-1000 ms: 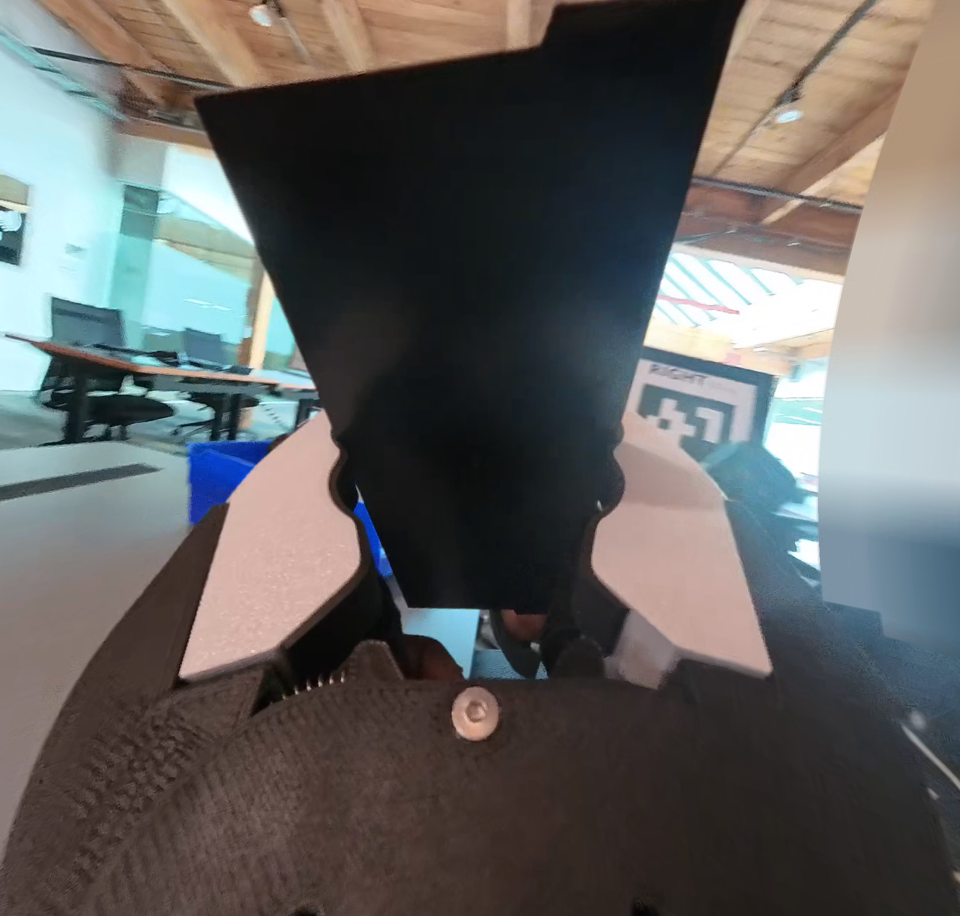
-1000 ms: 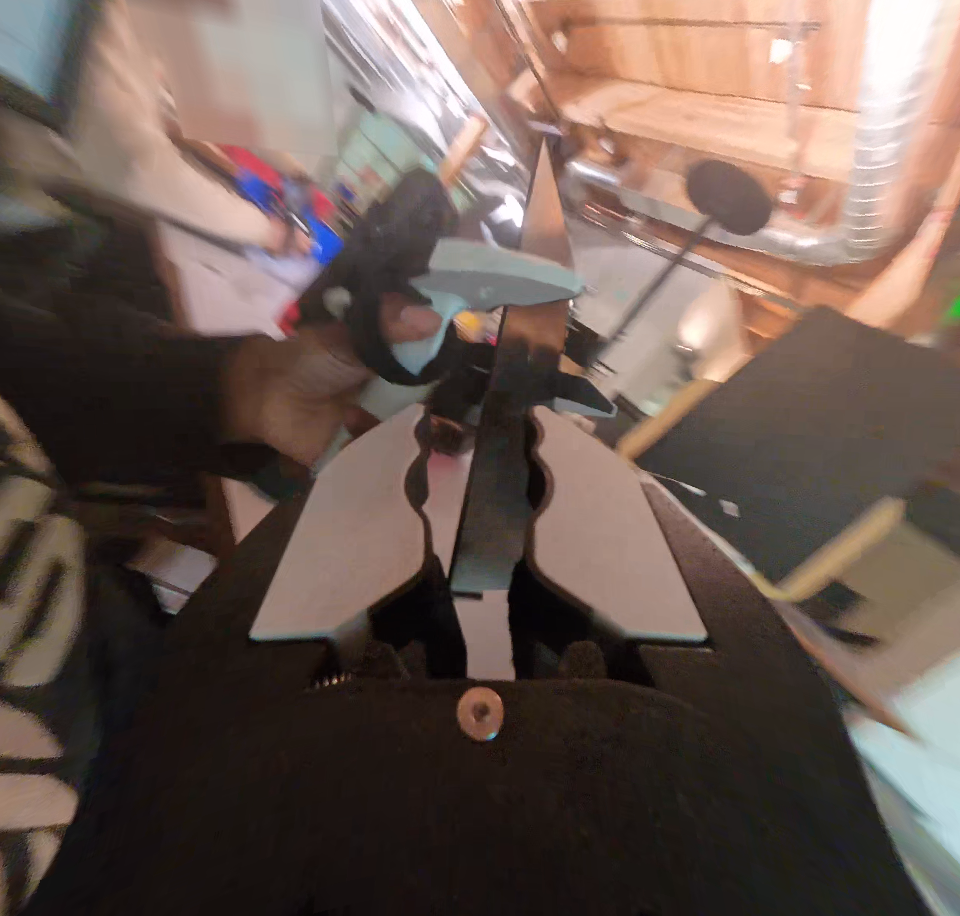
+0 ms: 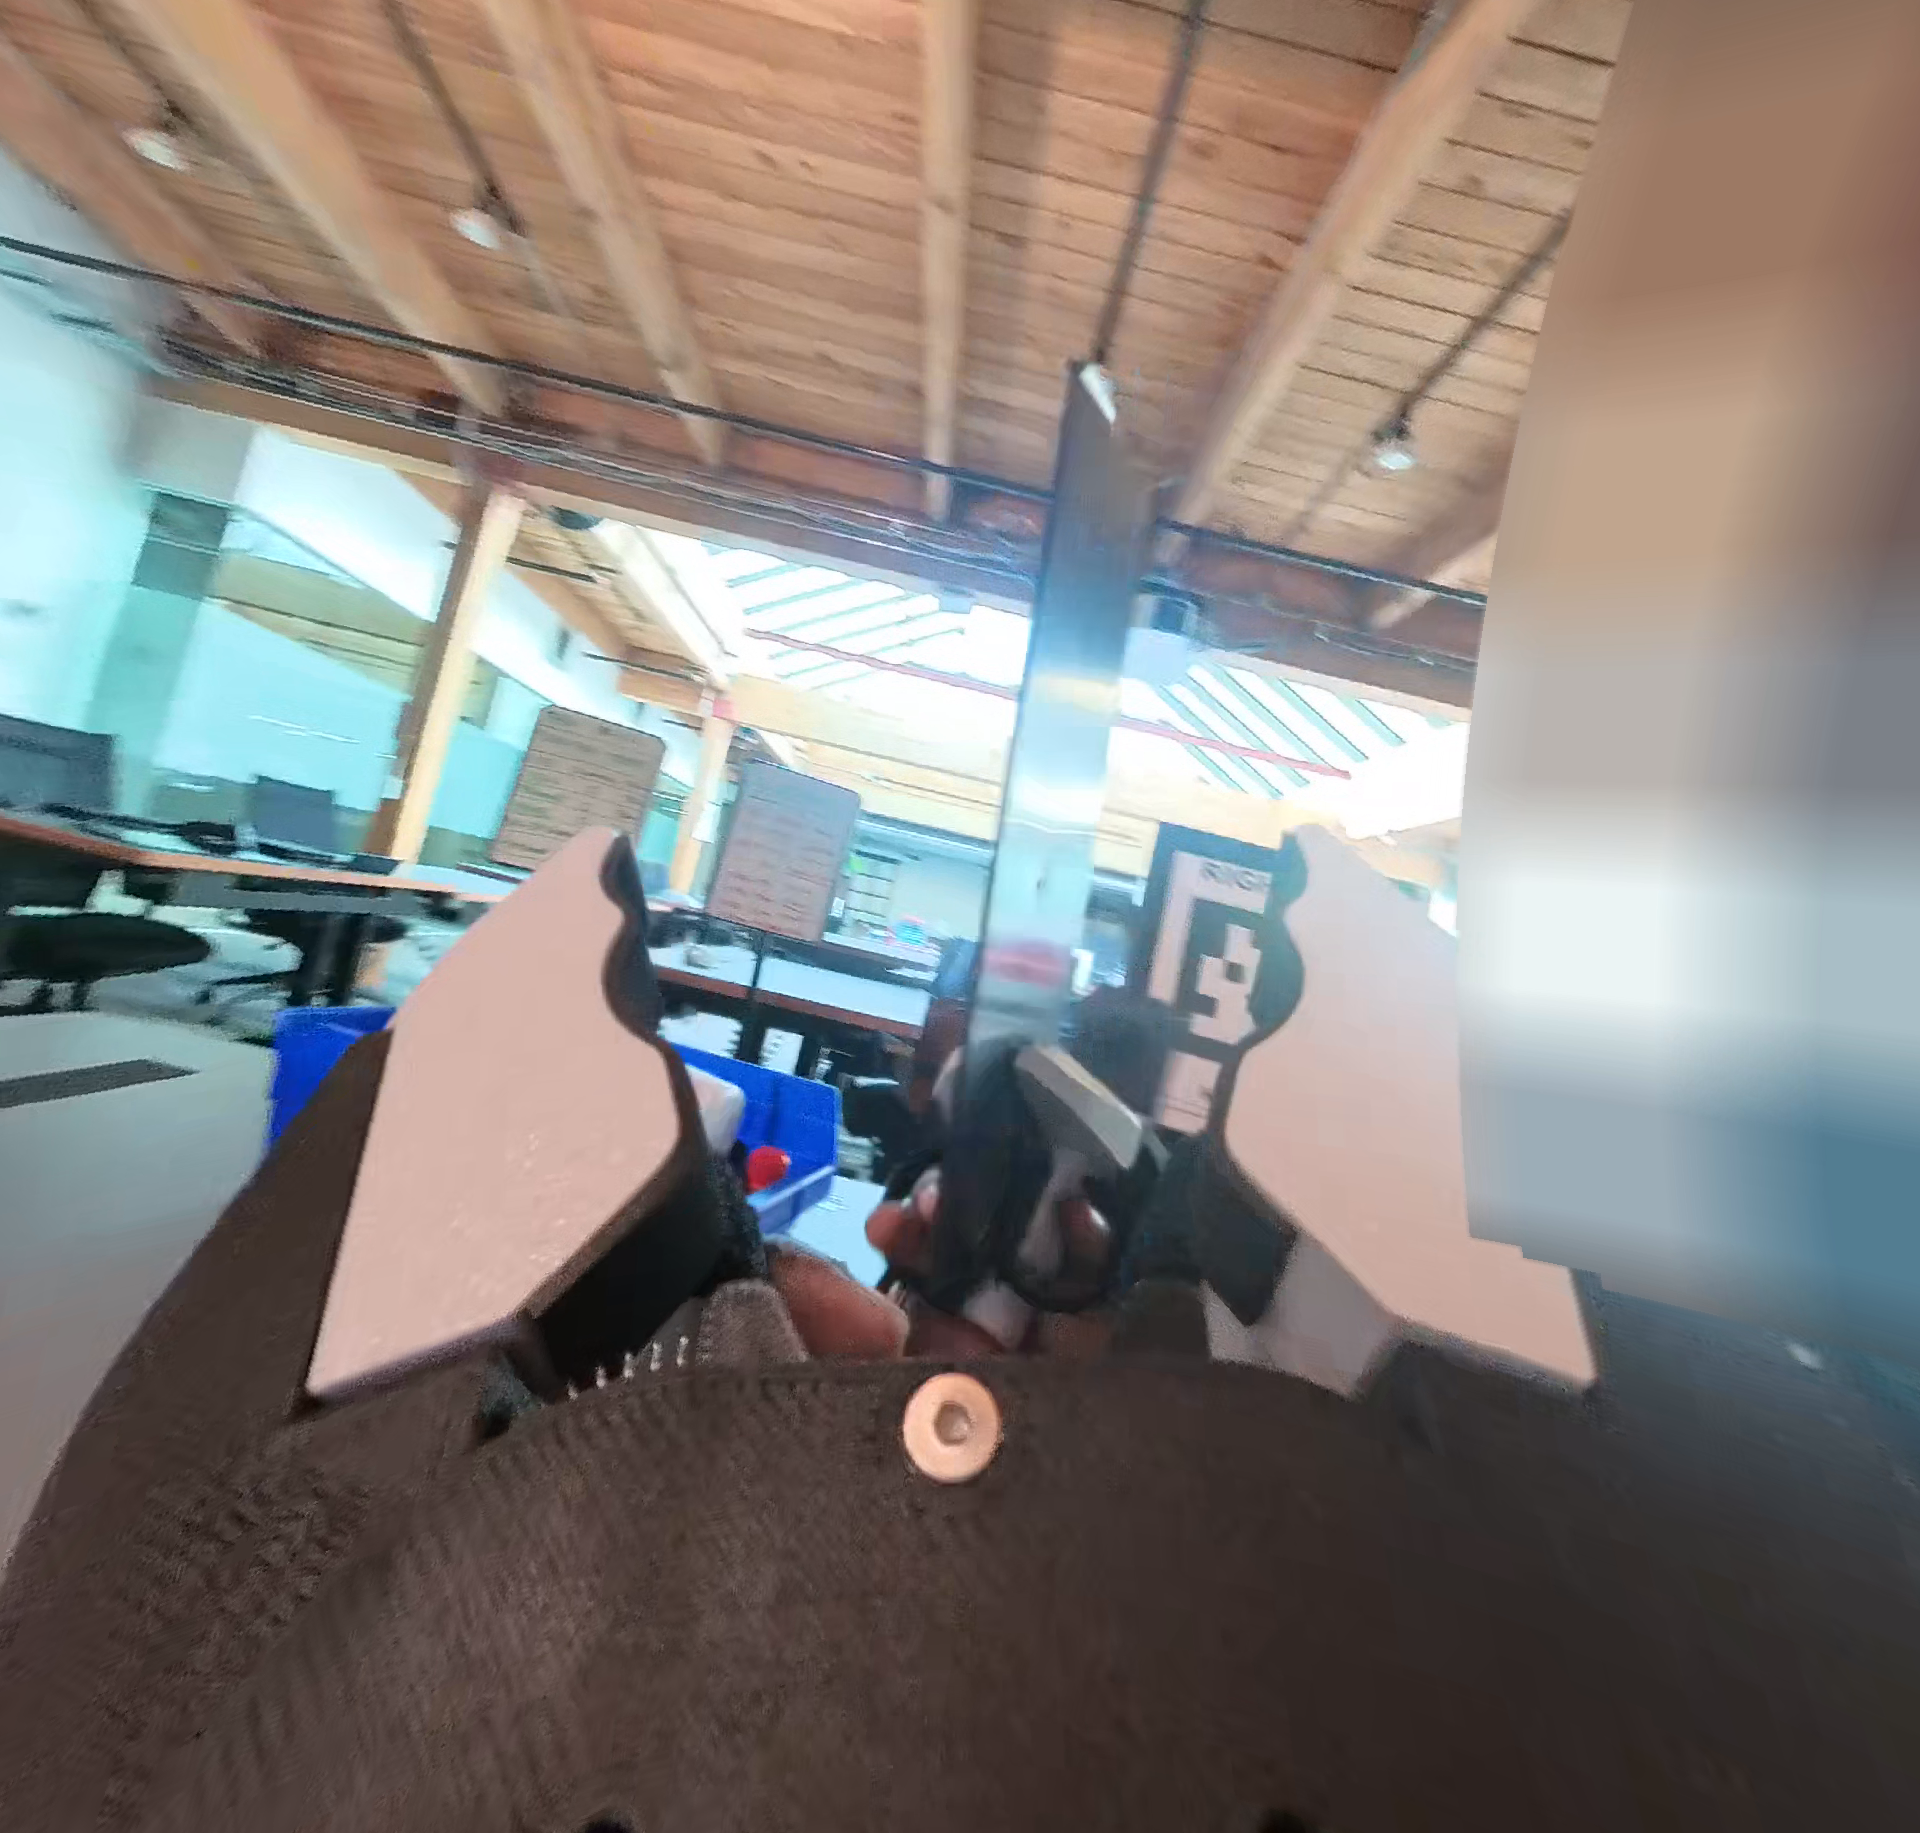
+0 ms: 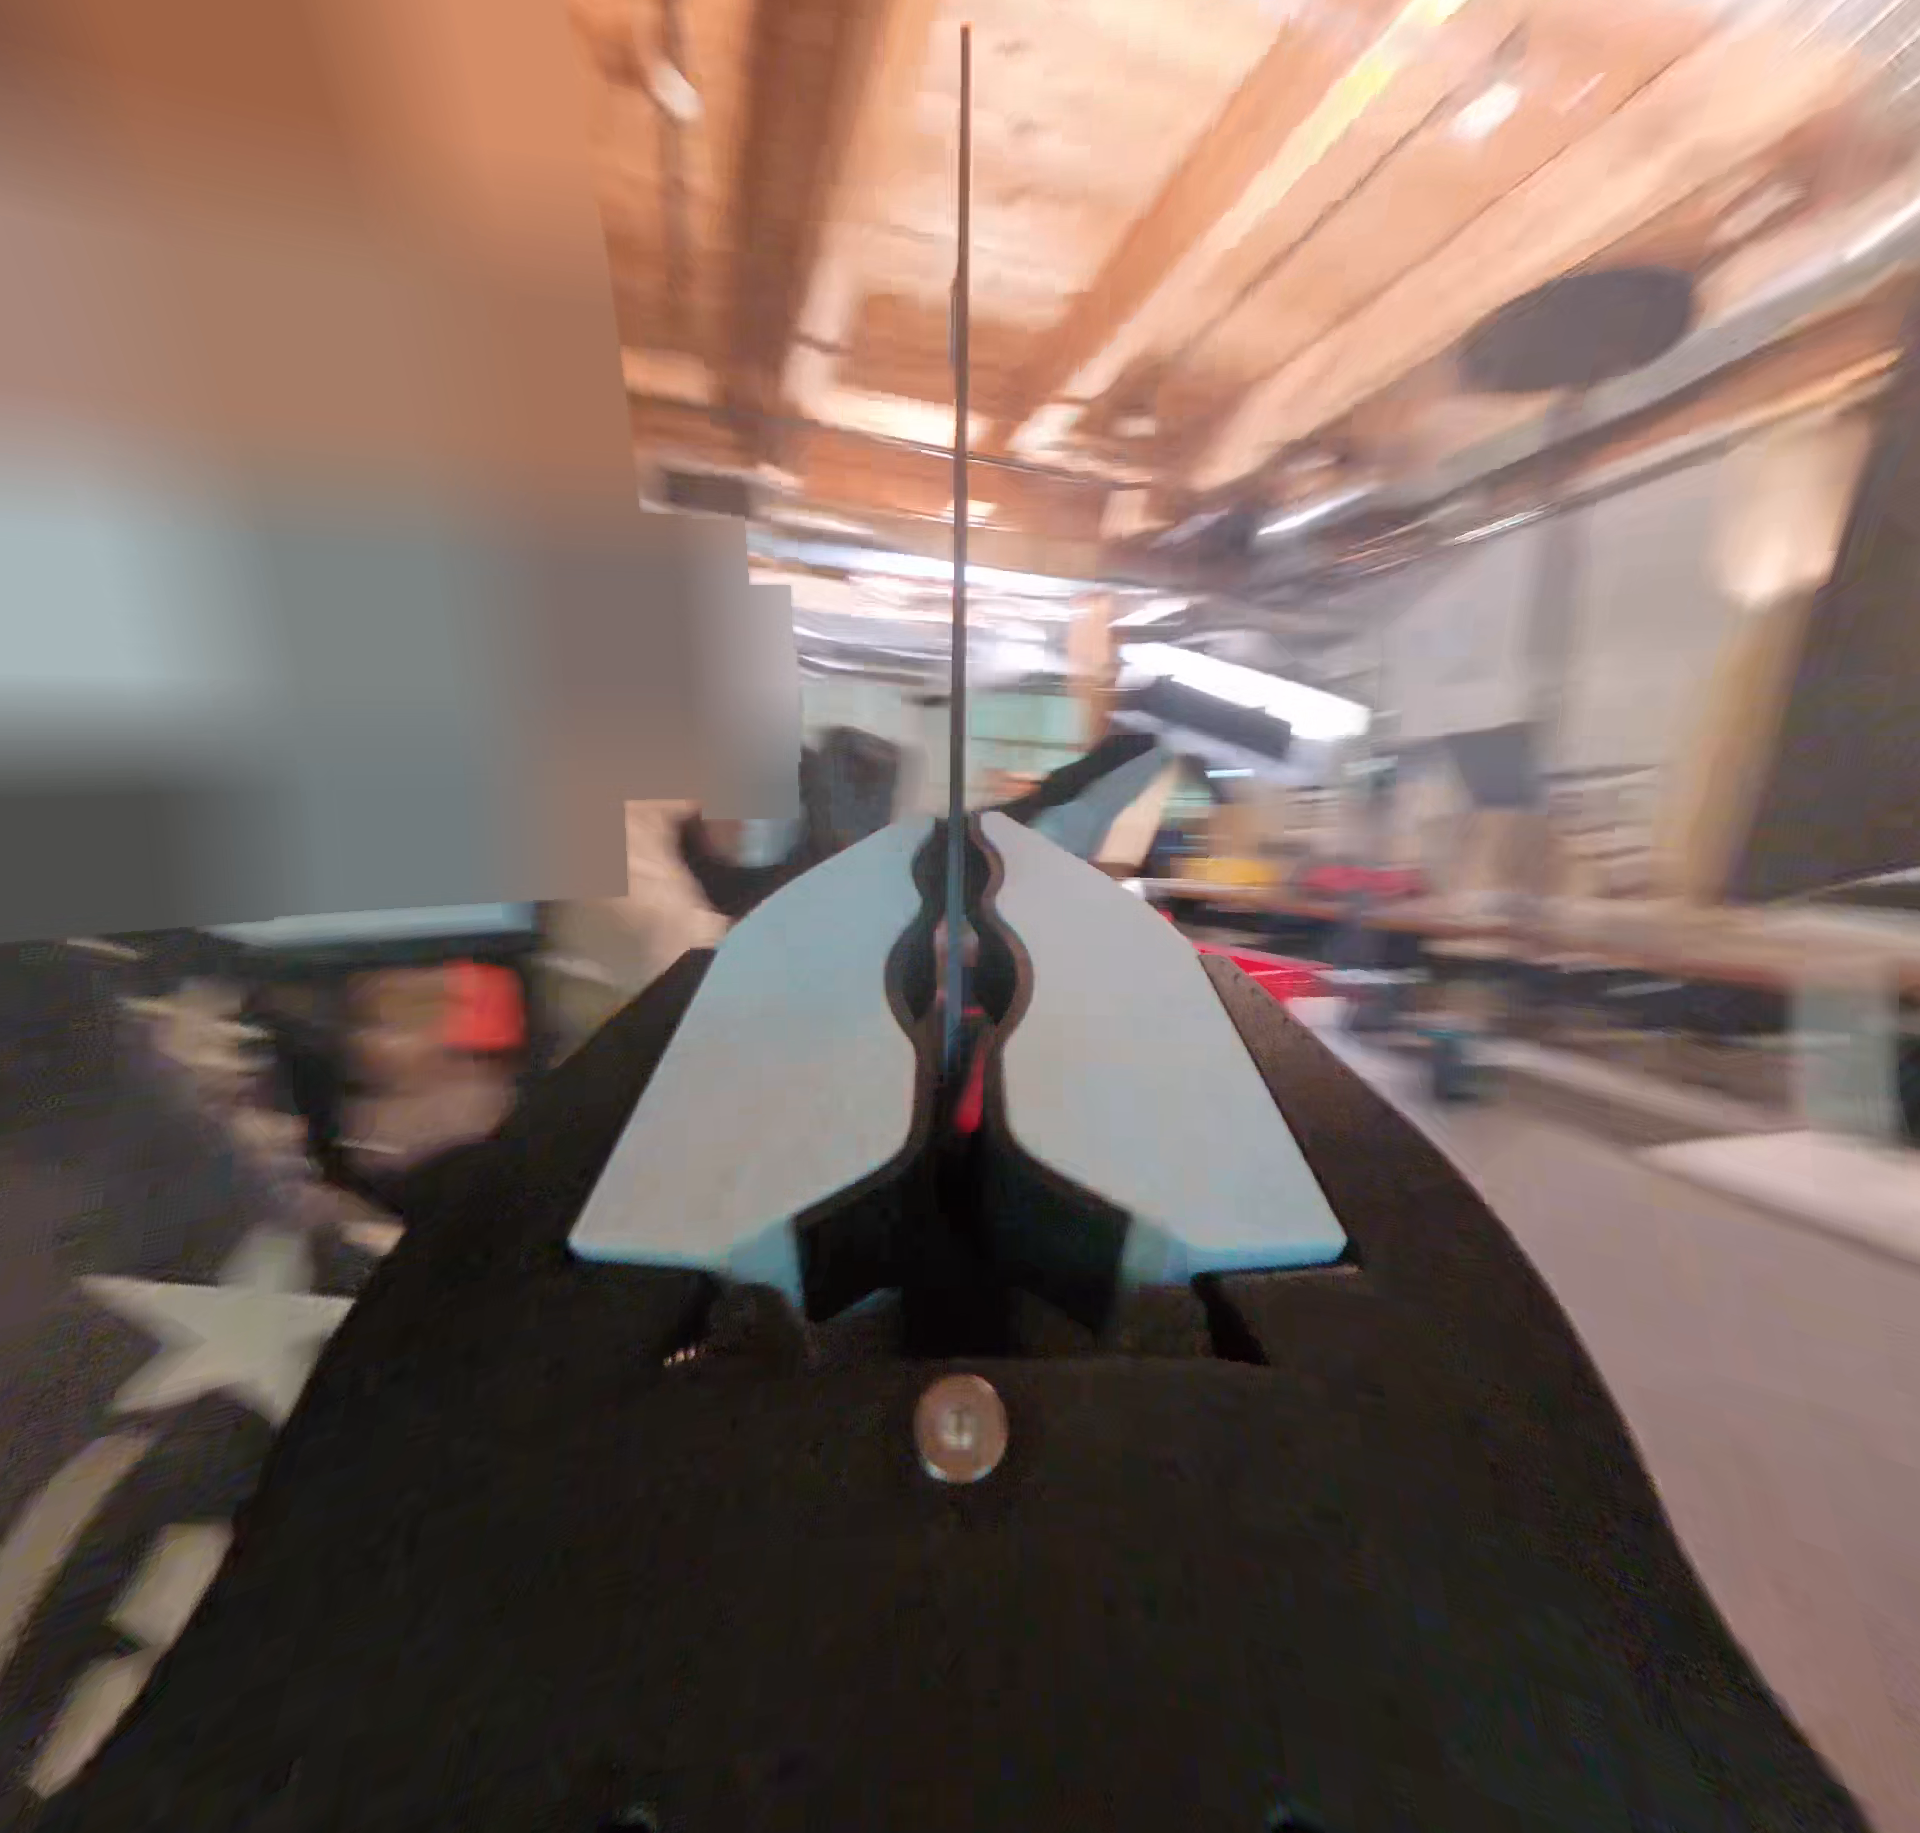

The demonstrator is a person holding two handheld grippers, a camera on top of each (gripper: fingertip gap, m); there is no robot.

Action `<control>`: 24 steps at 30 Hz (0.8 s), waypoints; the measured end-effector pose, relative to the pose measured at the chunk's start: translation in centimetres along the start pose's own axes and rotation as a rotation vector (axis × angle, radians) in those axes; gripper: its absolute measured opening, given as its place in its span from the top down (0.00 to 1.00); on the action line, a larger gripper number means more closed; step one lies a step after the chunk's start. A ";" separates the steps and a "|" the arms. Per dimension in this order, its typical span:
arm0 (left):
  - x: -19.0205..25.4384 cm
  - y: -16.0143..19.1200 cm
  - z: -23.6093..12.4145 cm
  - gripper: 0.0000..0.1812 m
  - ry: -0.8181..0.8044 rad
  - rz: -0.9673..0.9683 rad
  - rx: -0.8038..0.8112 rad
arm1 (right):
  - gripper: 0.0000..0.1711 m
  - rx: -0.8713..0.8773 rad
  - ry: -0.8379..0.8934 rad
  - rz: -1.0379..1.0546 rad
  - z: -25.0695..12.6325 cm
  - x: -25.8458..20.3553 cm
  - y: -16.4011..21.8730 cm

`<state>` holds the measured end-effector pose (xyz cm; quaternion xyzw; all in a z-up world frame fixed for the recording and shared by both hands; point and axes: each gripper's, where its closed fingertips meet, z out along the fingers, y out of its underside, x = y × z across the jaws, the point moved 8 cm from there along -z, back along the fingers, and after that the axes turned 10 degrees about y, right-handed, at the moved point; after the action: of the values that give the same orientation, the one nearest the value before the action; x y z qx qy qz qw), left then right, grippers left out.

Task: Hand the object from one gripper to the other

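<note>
My right gripper (image 4: 958, 827) is clenched on the thin black sheet (image 4: 962, 433), which stands edge-on and upright between its 2 fingers. My left gripper (image 3: 951, 853) is released, fingers spread wide, the sheet (image 3: 1075, 703) just beyond them.

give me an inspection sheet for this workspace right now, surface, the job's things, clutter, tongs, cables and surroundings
Surface: pale table at lower left of the left wrist view, bare where visible.
Job's things: thin black sheet, upright and edge-on, clamped between the right tongs.
Clutter: blue bin beyond the left tongs, a small red item inside it.
Tongs: left tongs open, holding nothing; right tongs shut on the sheet.
Cables: dark lines run under the ceiling; whether cables or rails, cannot tell.
Surroundings: wooden beam ceiling, office desks and chairs at left; right wrist view heavily motion-blurred.
</note>
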<state>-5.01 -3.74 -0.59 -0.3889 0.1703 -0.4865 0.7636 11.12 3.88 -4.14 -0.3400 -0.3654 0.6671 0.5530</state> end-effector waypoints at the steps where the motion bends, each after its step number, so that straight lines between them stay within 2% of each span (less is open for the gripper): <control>1: -0.1 0.1 0.1 0.38 -0.045 0.013 0.001 | 0.99 -0.006 0.097 -0.175 -0.2 0.0 -0.6; 3: 0.0 0.5 0.4 0.36 -0.108 0.036 -0.018 | 0.99 -0.050 0.236 -0.499 -0.2 -0.6 -1.1; 5: 0.2 1.0 0.9 0.36 -0.150 0.051 -0.045 | 0.99 -0.092 0.288 -0.705 0.1 -1.6 -0.7; 11: 0.9 2.1 1.8 0.37 -0.180 0.045 -0.090 | 0.99 -0.186 0.298 -0.820 0.8 -2.6 1.4; 13: 0.9 2.2 1.9 0.39 -0.179 0.014 -0.085 | 0.99 -0.221 0.311 -0.856 1.0 -2.9 2.0; 14: 0.8 2.2 1.7 0.44 -0.196 0.005 -0.073 | 0.99 -0.234 0.322 -0.874 1.1 -2.9 2.3; 16: 0.5 2.2 1.4 0.45 -0.199 -0.011 -0.065 | 0.99 -0.245 0.336 -0.914 1.2 -3.1 2.7; 19: 0.3 1.9 1.2 0.46 -0.154 -0.039 -0.075 | 0.94 -0.268 0.295 -0.991 1.4 -3.8 3.4; 21: 0.4 1.4 1.1 0.45 -0.095 -0.045 -0.078 | 0.78 -0.280 0.144 -0.903 1.5 -4.5 3.5; 24: 0.7 0.4 0.7 0.45 -0.001 -0.004 -0.104 | 0.65 -0.239 -0.021 -0.547 1.3 -4.2 1.6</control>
<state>-4.04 -3.96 -0.38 -0.4287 0.1942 -0.4782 0.7415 9.90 -0.64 -4.72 -0.2847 -0.5250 0.4490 0.6646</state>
